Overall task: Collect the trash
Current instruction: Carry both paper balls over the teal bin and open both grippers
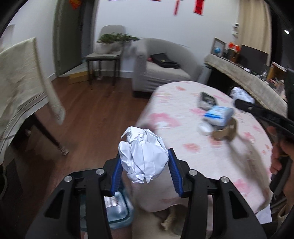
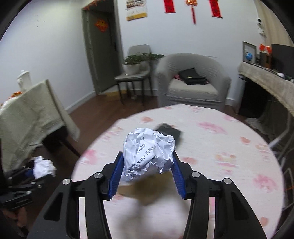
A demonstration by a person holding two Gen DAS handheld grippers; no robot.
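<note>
Gripping one paper ball [image 1: 143, 156] in the left gripper [image 1: 144, 171] beyond the table [image 1: 174, 103] edge, clamping a second ball [image 2: 148, 152] in the right gripper [image 2: 147, 172] above it; leaving packet [image 1: 217, 114] and cardboard [image 1: 225, 131], apparently uncollected.

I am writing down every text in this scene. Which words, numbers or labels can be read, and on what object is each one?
"350": on the crumpled printed paper ball in the right gripper; the characters around it are unreadable.
Red wall banners: blurred.
Wall calendar: too small.
Blue packet on the table: blurred.
</note>
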